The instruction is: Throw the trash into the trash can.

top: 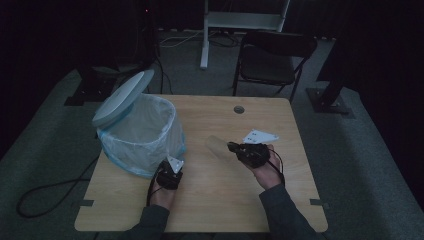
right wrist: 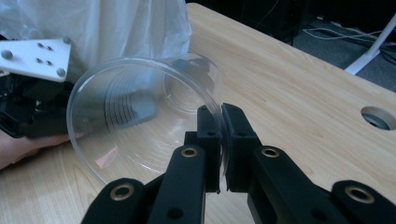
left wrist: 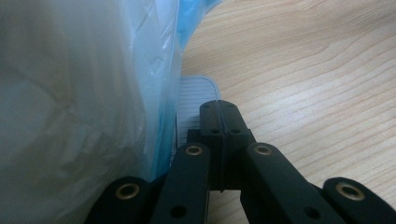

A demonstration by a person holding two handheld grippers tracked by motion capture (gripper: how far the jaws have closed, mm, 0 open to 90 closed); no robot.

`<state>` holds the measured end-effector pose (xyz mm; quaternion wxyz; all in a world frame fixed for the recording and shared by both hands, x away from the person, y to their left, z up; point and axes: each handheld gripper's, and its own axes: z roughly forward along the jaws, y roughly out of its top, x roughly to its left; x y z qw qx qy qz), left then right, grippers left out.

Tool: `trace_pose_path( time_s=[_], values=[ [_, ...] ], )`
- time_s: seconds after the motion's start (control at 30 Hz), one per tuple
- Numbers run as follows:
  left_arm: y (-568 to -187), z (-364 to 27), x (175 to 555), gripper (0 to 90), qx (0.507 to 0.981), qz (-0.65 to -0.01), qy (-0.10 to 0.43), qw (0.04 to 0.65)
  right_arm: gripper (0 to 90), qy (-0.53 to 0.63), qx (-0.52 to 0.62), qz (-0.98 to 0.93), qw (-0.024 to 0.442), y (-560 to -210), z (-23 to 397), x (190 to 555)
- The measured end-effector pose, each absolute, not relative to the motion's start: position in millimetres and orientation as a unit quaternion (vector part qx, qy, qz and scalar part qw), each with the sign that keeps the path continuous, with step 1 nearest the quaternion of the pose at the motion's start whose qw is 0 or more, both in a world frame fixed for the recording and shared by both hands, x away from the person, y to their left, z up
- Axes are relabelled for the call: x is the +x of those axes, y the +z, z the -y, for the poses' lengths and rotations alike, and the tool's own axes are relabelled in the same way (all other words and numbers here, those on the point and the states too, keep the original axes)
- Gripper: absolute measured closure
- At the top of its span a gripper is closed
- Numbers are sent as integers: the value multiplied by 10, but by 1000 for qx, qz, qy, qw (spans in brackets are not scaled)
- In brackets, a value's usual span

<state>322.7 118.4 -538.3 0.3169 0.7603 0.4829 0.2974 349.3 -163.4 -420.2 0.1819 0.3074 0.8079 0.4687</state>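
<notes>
Right tool (right wrist: 220,122) clamped on clear plastic cup's (right wrist: 140,116) rim, held above the surface (top: 220,195). Left tool (left wrist: 218,119) shut on bin pedal (left wrist: 192,100), probably (lid (top: 122,97) up). Thin rim grip: cup could slip short of the bin (top: 140,135).

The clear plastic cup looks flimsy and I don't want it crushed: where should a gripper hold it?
Probably at the rim wall, as the right gripper does: one jaw inside, one outside the clear plastic cup, coming from the open mouth. The cup lies tilted with its mouth toward that gripper, and a thin wall suits narrow jaws better than squeezing across the round body.
</notes>
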Motion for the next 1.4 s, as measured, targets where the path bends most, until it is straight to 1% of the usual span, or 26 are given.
trace_pose_path(
  time_s=[0.7,1.4],
  values=[
    [-5380,-1185,3228,900,762,-482,296,316,865,480,283,-809,188,-4003,1524,3524],
    [-5380,-1183,3228,900,762,-483,294,316,865,487,267,-810,189,-3875,1445,3547]
  ],
)
